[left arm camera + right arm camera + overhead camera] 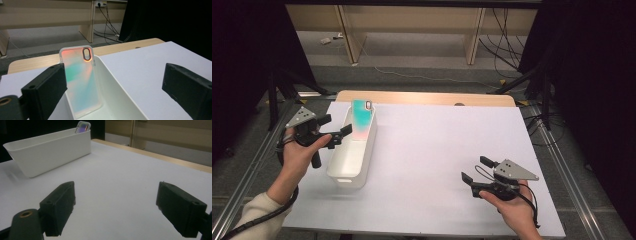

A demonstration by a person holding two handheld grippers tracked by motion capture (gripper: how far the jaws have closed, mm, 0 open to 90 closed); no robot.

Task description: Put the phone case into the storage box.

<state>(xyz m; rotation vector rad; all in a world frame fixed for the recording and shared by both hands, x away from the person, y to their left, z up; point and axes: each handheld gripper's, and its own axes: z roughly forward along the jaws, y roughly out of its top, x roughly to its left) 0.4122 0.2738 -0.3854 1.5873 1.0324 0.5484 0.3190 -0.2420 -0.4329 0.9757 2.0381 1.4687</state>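
At the left of the high view, the left tongs [338, 136] are hovering beside the near-left wall of the white bin [337, 172], with their jaws standing wide apart and gripping nothing. In the left gripper view these same tongs [112, 87] are looking straight along the bin's trough at the phone case [81, 82], which is leaning nearly upright against the bin's left wall at the far end, its top corner poking above the rim. The step in hand looks like reaching in for that case. To do it well, the left tongs should be coming down over the case's exposed top edge, one jaw on each face, closing gently so the thin shell is not flexing or skating out, then lifting straight up to clear the rim.

The case is a slim rounded rectangle, glossy and translucent, shimmering teal to pink-orange, with an oval camera cut-out near its top. The bin is smooth matte plastic, long and narrow with rounded corners and slightly flaring walls. The worktop [437, 165] is a flat, pale, matte sheet over a wooden board.

Over at the right, the right tongs [474, 172] are resting low near the worktop's front edge, well apart from the bin, jaws likewise spread and empty.
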